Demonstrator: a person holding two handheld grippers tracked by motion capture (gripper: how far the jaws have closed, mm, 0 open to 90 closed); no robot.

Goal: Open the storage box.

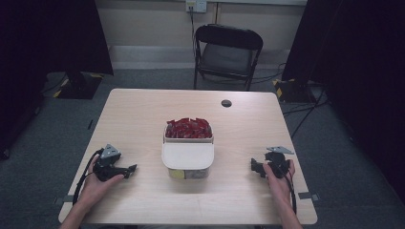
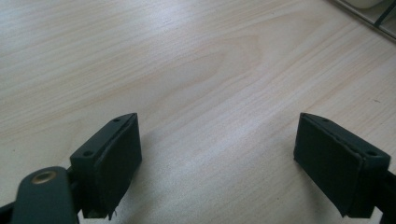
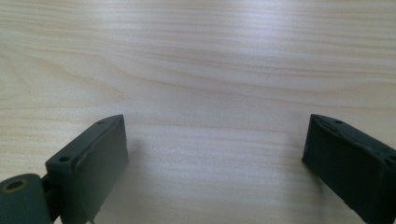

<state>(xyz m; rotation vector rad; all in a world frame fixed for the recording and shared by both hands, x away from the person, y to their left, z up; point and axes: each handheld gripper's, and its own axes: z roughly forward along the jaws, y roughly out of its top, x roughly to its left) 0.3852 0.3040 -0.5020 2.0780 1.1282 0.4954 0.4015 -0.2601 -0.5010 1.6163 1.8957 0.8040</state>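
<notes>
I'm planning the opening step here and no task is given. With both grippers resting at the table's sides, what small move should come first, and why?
Probably bring the left gripper in toward the white lid that lies over the near part of the container. Both the left and the right gripper sit open on bare table with nothing between the jaws, and the red packets show behind the lid.

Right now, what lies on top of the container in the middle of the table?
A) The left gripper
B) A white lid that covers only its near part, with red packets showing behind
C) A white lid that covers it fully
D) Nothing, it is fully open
B: in the high view the white lid sits over the near part of the container, and red packets show uncovered behind it.
</notes>
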